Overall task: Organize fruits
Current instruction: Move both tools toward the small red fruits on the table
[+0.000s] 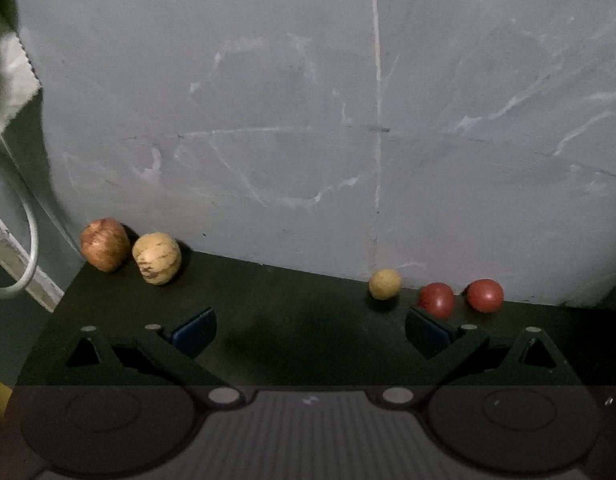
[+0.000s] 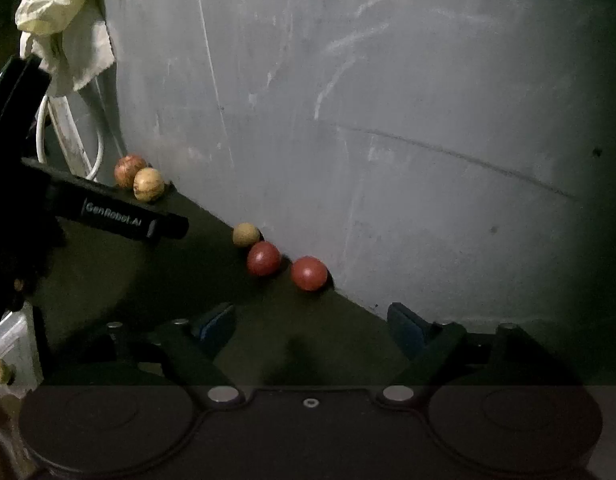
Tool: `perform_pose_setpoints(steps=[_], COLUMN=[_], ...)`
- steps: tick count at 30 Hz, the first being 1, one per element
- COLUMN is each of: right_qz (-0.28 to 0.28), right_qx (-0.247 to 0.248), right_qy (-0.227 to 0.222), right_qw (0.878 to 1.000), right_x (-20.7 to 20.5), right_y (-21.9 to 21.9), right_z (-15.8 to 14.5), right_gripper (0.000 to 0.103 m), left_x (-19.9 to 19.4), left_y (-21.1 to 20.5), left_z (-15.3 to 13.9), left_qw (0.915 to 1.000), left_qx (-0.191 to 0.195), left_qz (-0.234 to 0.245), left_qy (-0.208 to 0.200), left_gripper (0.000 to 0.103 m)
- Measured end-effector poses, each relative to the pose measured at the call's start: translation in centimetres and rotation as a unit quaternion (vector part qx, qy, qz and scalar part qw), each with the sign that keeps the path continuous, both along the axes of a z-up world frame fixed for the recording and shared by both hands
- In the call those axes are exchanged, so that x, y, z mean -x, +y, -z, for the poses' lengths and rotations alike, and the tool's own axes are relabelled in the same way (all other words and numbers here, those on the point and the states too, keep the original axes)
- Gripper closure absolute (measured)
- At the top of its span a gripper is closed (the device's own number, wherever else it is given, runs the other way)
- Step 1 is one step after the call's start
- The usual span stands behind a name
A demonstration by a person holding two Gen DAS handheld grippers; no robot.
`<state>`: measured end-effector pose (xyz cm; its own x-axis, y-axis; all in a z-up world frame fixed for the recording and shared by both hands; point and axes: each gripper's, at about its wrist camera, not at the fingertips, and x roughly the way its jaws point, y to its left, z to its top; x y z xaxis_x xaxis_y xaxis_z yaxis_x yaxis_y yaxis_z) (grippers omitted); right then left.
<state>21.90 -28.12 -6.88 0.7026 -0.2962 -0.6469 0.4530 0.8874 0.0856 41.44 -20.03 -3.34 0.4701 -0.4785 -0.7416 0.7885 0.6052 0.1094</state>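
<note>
Several fruits line the back of the dark table against the grey wall. In the left wrist view a red-striped apple and a yellow apple sit at far left; a small tan fruit and two red fruits sit at right. My left gripper is open and empty, short of them all. In the right wrist view the red-striped apple, yellow apple, tan fruit and red fruits run diagonally. My right gripper is open and empty, just before the nearer red fruit.
The left gripper's black body reaches in from the left of the right wrist view. A pale cloth and a white cable hang past the table's left end. A clear container holding a small fruit stands at lower left.
</note>
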Motion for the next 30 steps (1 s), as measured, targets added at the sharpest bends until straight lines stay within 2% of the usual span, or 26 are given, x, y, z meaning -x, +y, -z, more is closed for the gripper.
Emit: perform_pose_setpoints(steps=[3, 6, 8, 10, 14, 20, 25, 30], right_qz=[-0.004, -0.008, -0.010, -0.014, -0.022, -0.038, -0.047, -0.051], right_qx=[0.003, 0.015, 0.022, 0.031, 0.046, 0.063, 0.072, 0.082], right_qy=[0.000, -0.001, 0.000, 0.005, 0.009, 0.014, 0.018, 0.018], right_qw=[1.000, 1.000, 1.000, 0.999, 0.999, 0.997, 0.996, 0.995], right_x=[-0.2, -0.7, -1.1, -1.5, -2.0, -2.0, -2.1, -2.1], right_y=[-0.2, -0.2, -0.2, 0.0, 0.0, 0.1, -0.1, -0.3], right_z=[0.4, 0.9, 1.4, 2.0, 2.8, 3.3, 3.7, 3.8], right_gripper=[0.024, 0.033, 0.041, 0.044, 0.051, 0.053, 0.060, 0.060], left_x=[-0.5, -0.5, -0.6, -0.7, -0.8, -1.4, -2.1, -1.8], left_y=[-0.3, -0.6, -0.7, -0.9, -1.4, -2.0, -2.7, -3.3], left_z=[0.6, 0.9, 1.2, 1.5, 2.0, 3.3, 4.2, 5.0], left_qw=[1.0000, 0.9998, 0.9990, 0.9967, 0.9924, 0.9873, 0.9829, 0.9808], left_qx=[-0.001, 0.004, 0.012, 0.024, 0.037, 0.040, 0.049, 0.048], left_qz=[-0.002, -0.003, 0.000, 0.004, 0.005, 0.011, 0.021, 0.029], left_qy=[0.008, 0.022, 0.043, 0.077, 0.118, 0.153, 0.176, 0.187], left_gripper=[0.001, 0.001, 0.001, 0.001, 0.001, 0.004, 0.015, 0.024])
